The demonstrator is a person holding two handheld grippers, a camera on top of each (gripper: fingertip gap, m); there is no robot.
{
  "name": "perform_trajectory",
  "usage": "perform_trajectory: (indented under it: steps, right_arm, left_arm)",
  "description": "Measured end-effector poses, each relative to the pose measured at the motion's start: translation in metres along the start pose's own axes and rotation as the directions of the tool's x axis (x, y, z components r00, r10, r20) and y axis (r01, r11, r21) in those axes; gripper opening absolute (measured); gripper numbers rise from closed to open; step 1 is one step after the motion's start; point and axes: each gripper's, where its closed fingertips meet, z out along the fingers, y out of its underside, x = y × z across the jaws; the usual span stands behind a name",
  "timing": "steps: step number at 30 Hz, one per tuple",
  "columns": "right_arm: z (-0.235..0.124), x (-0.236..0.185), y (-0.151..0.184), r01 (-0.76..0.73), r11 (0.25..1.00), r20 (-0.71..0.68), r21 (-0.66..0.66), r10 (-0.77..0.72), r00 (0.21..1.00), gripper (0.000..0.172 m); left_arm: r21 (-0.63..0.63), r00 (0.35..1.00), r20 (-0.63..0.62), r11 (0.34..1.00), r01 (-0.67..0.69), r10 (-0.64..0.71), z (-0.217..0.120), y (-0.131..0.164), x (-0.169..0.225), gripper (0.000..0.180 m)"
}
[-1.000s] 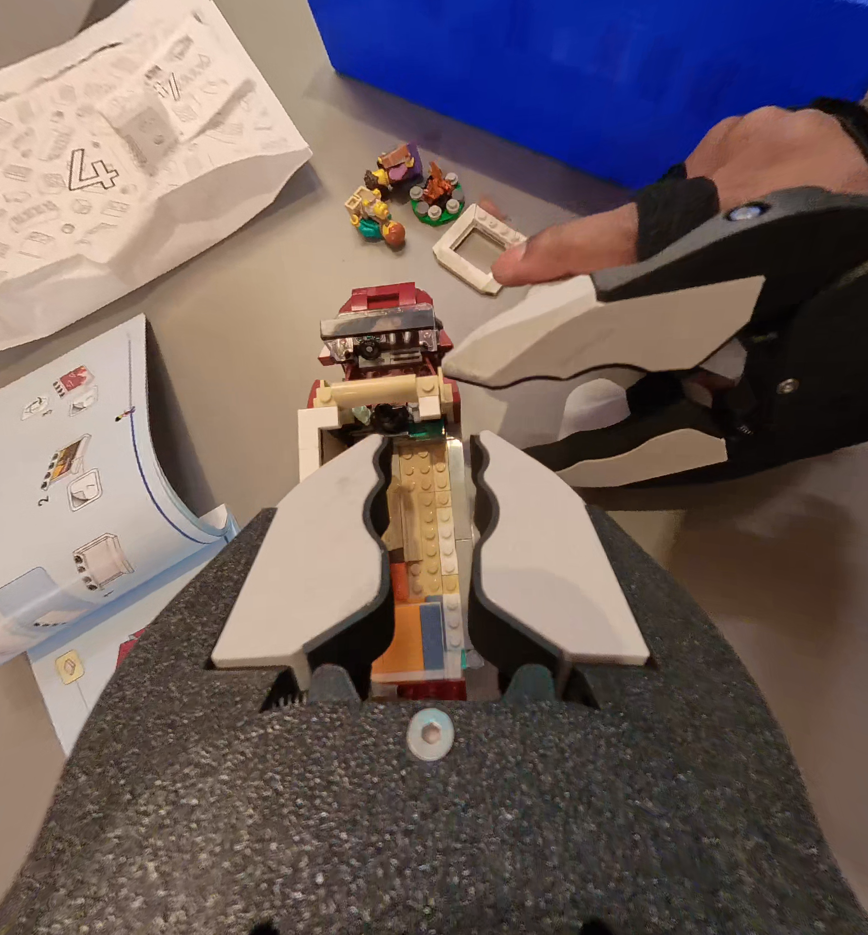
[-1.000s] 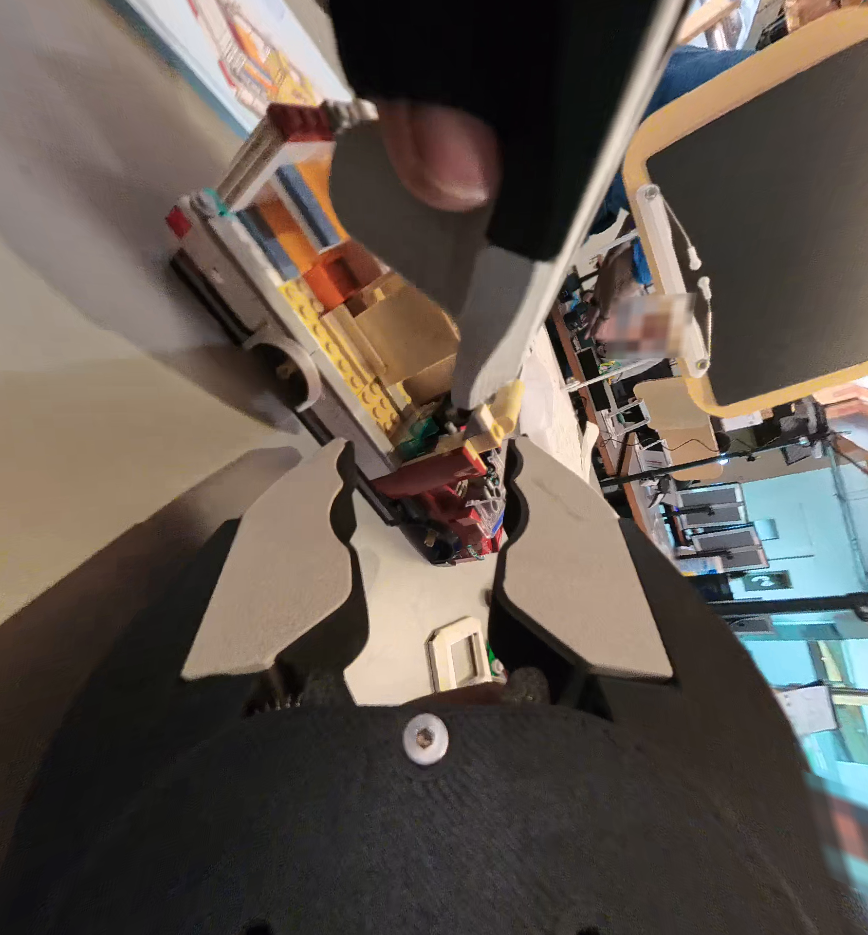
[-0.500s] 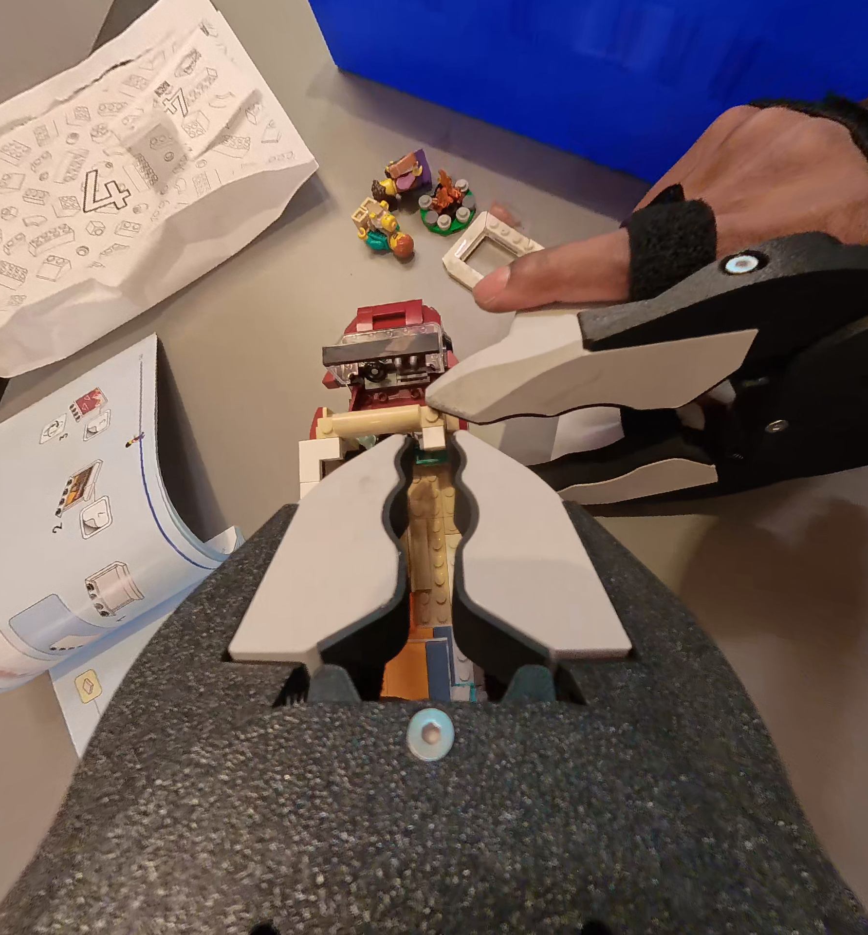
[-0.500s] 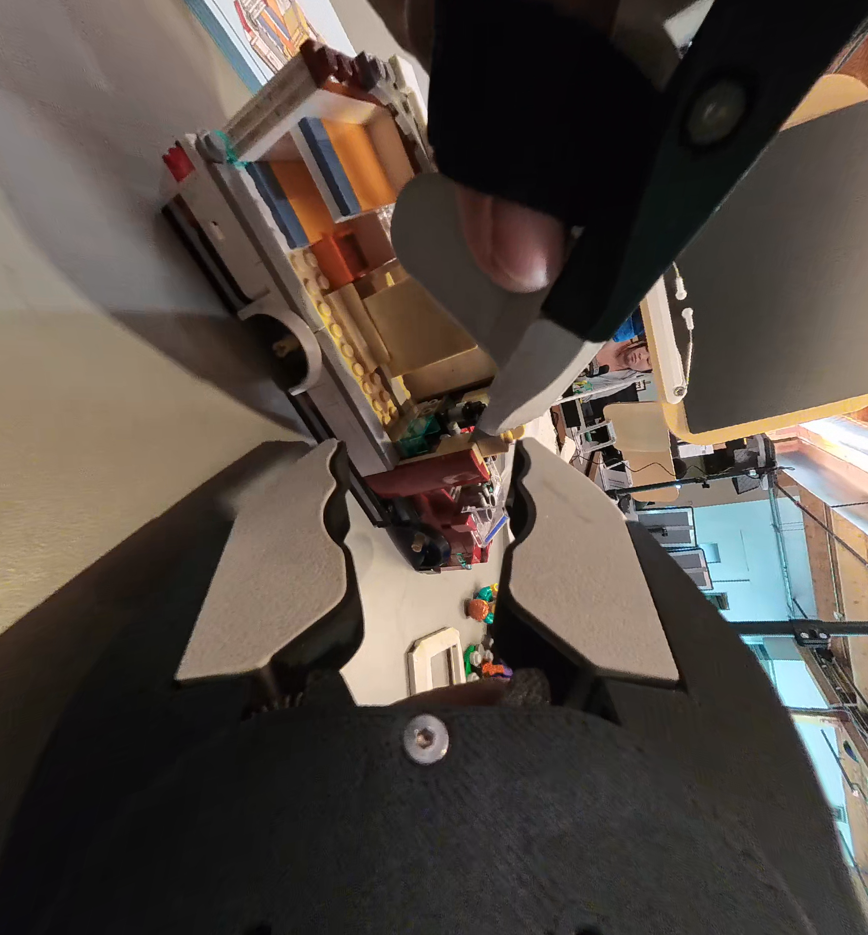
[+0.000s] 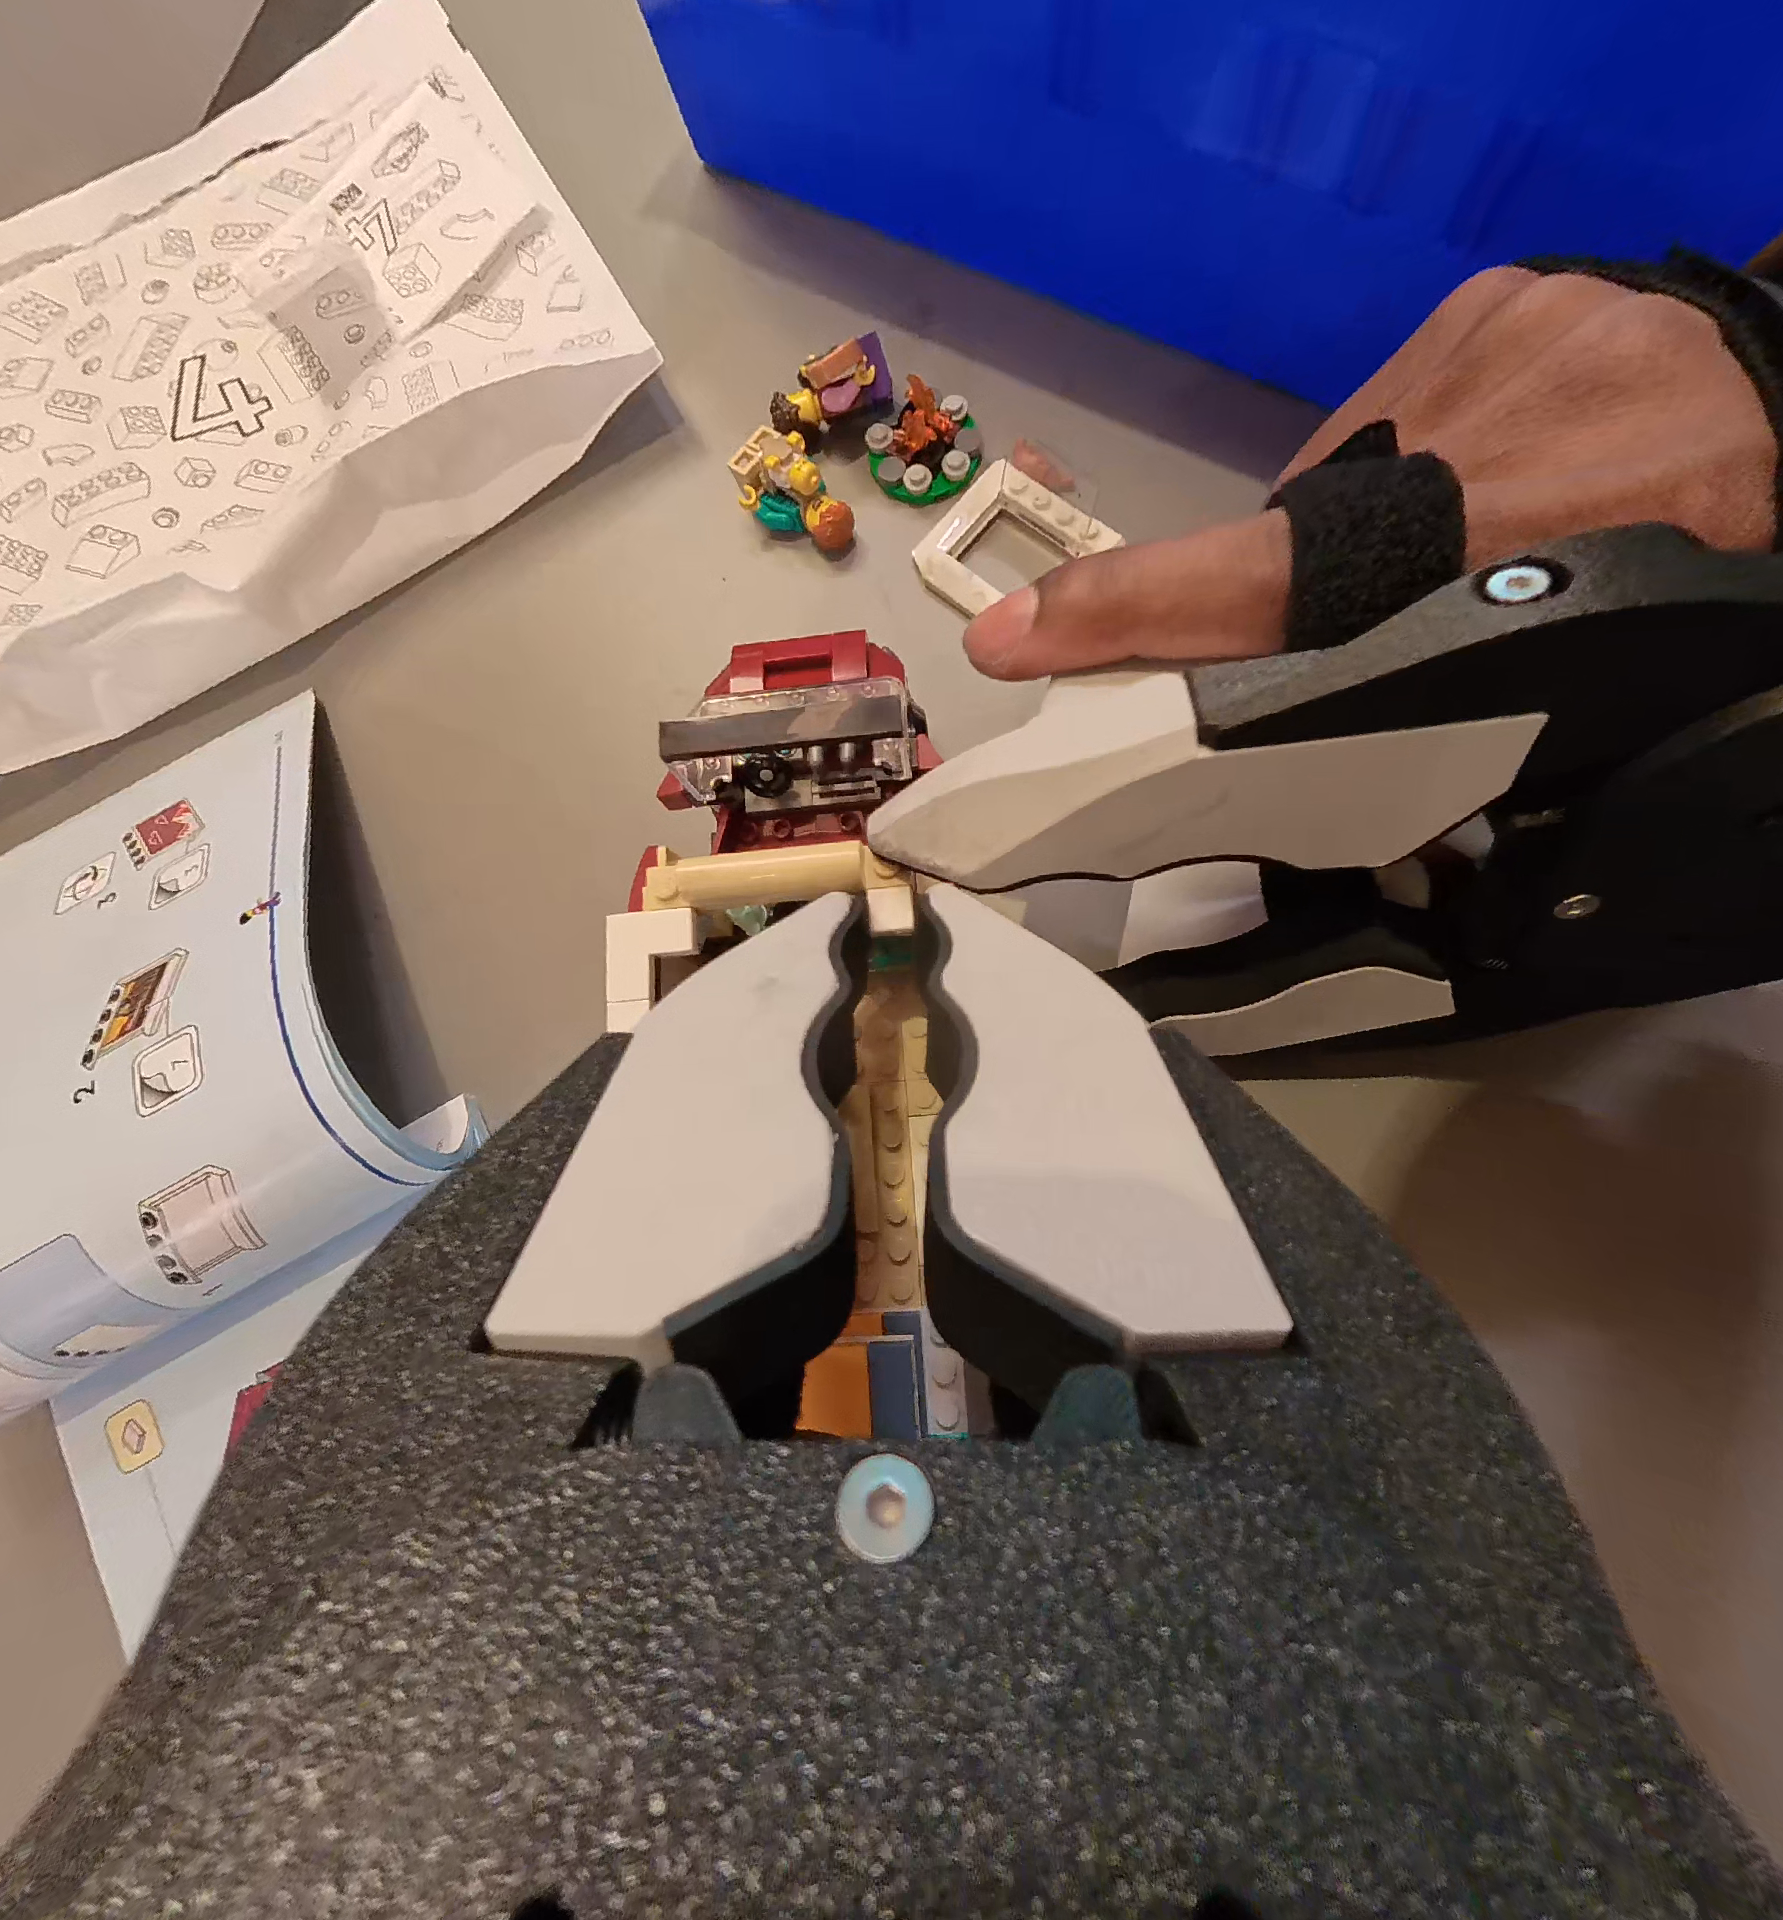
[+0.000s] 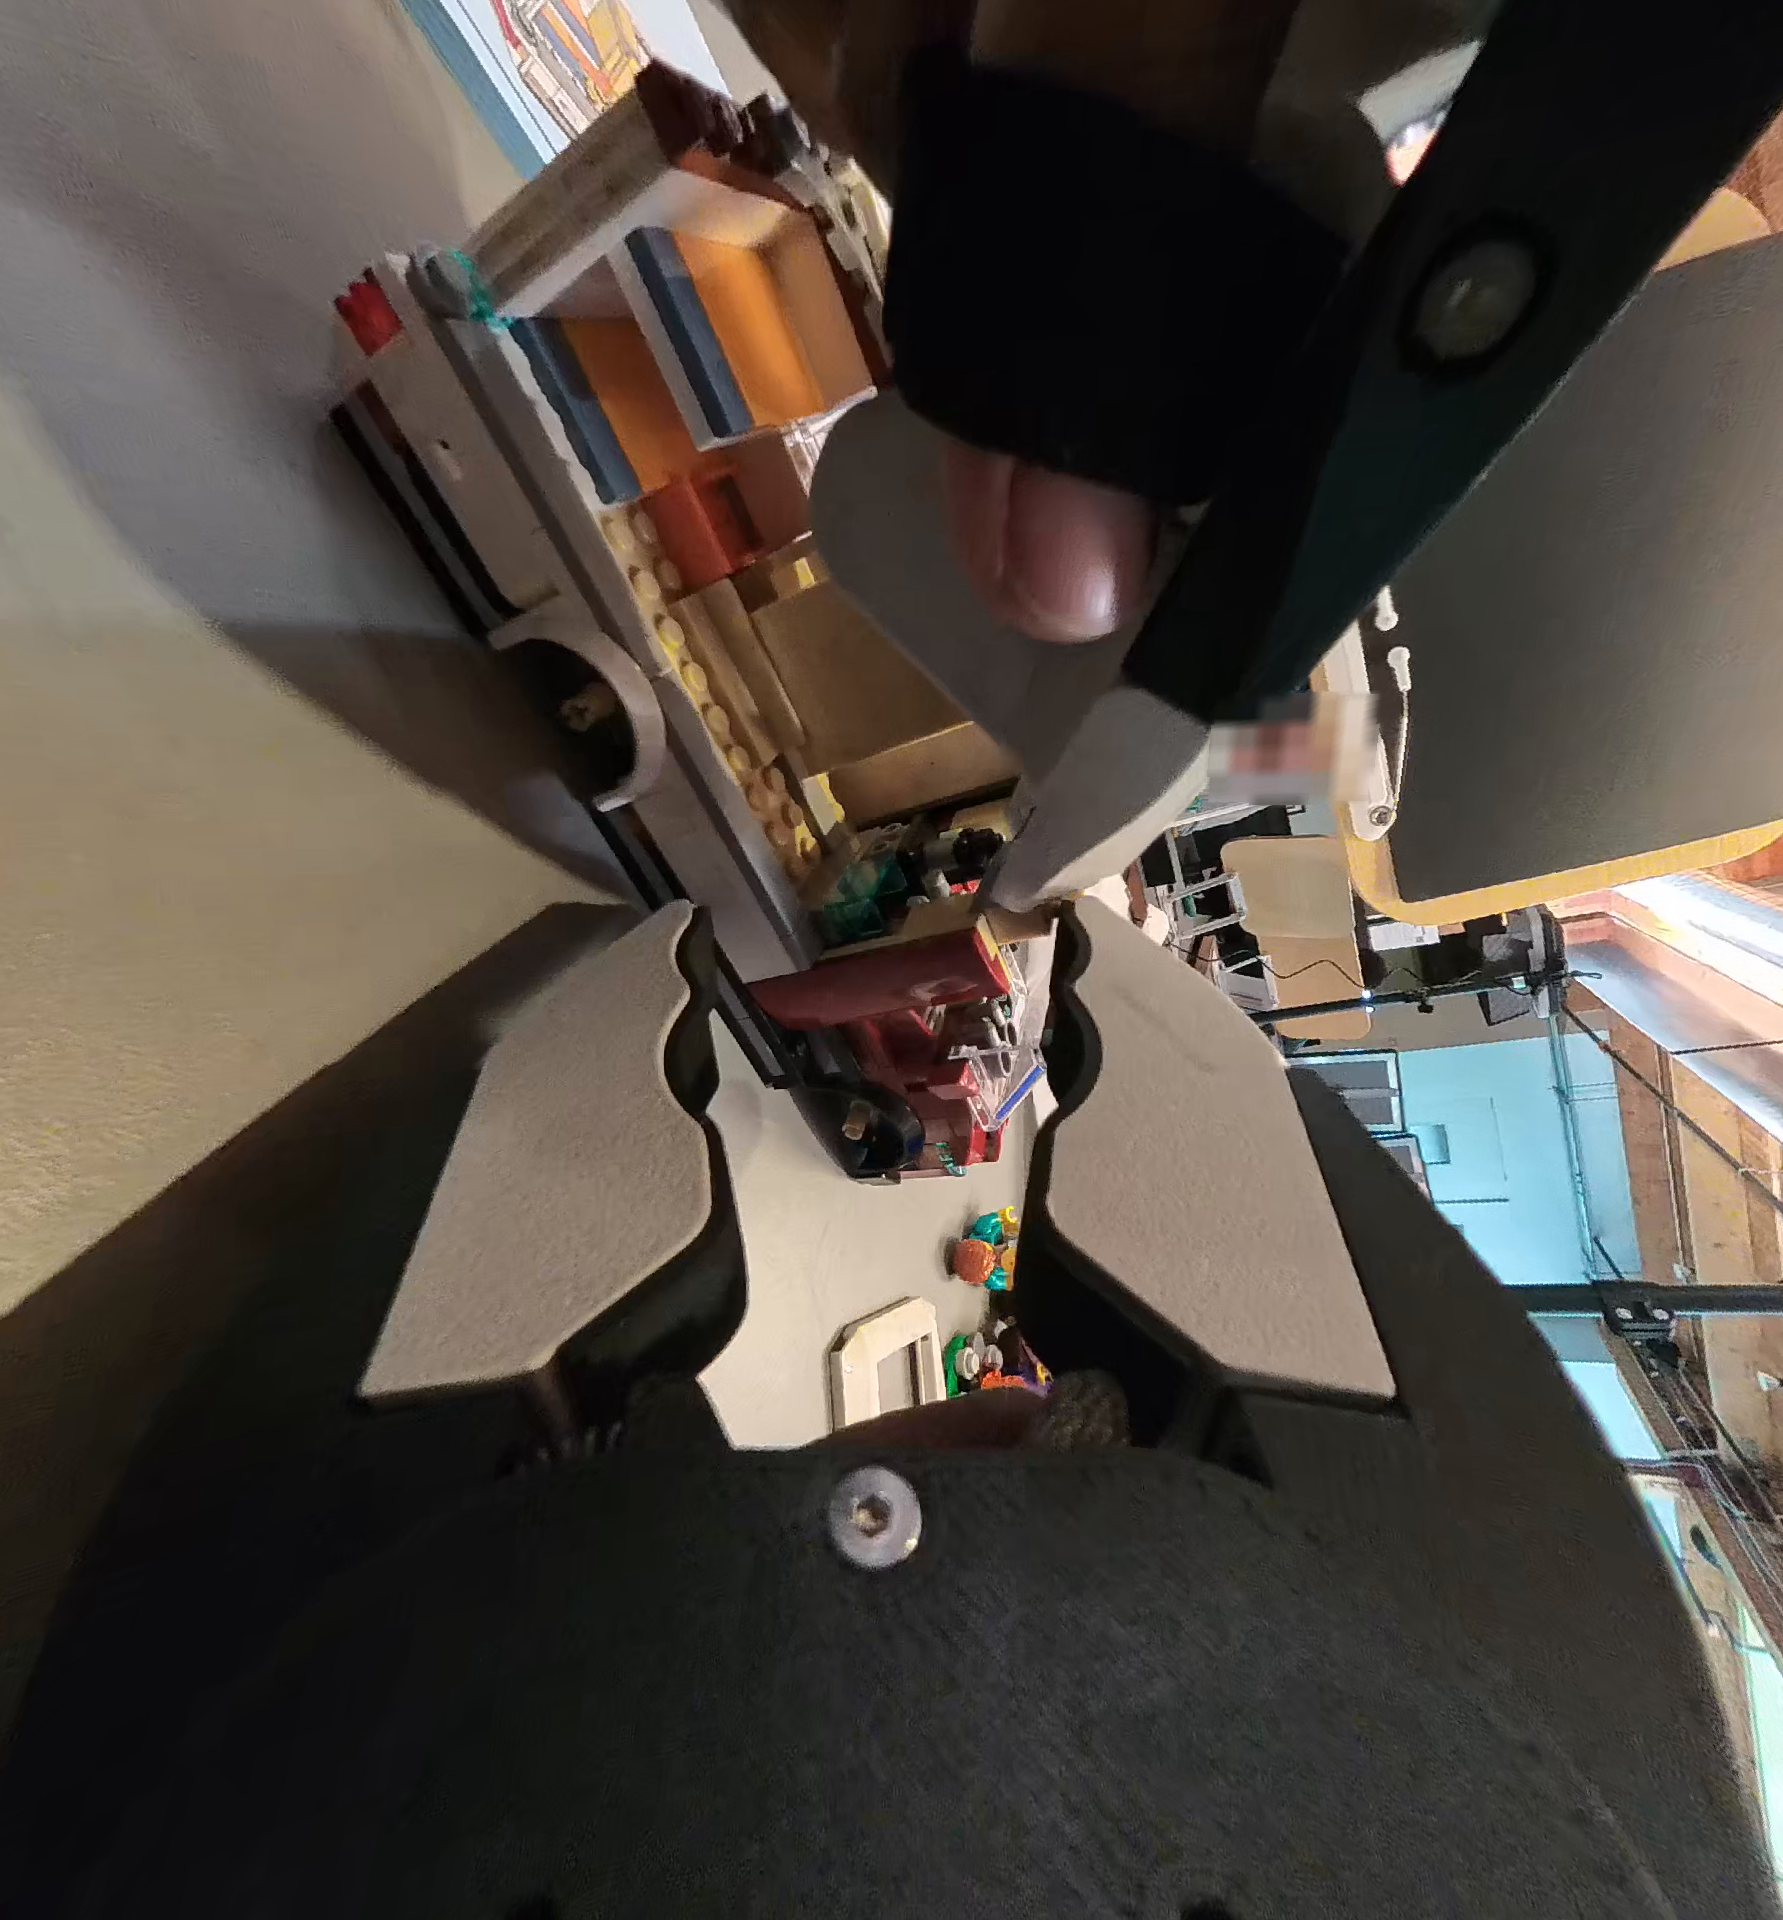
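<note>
LEFT GRIPPER: the left gripper has narrowed a good deal over the last second; its pads now pinch a small tan piece at the right end of the tan bar on the brick-built vehicle
RIGHT GRIPPER: the right gripper stays spread wide around the dark red front of the vehicle, upper finger tip touching the tan bar's end, lower finger beside the body; no squeeze visible
VEHICLE: stands on the grey table, much of its tan studded deck now hidden under the left fingers
AROUND: white window frame, two minifigures and a green campfire piece beyond the nose; blue bin behind; printed paper bag and open instruction booklet to the left
IN THE WAY: the person's hand and the right gripper's body cover the table right of the vehicle
</note>
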Motion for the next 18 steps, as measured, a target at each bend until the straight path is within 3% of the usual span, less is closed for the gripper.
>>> perform_trajectory:
  steps: [11, 18]
  right_arm:
    - [0.0005, 0.0013, 0.0018, 0.048, 0.999, -0.027, -0.017, -0.048, 0.998, 0.059]
    - [0.0012, 0.0018, 0.0019, 0.061, 0.998, -0.031, -0.021, -0.062, 0.998, 0.057]
  left_arm:
    - [0.041, 0.994, -0.076, 0.996, 0.077, -0.074, -0.0010, 0.0003, 0.0005, 0.008]
    - [0.038, 1.000, -0.020, 0.999, -0.022, 0.023, -0.0018, 0.0013, -0.0002, 0.007]
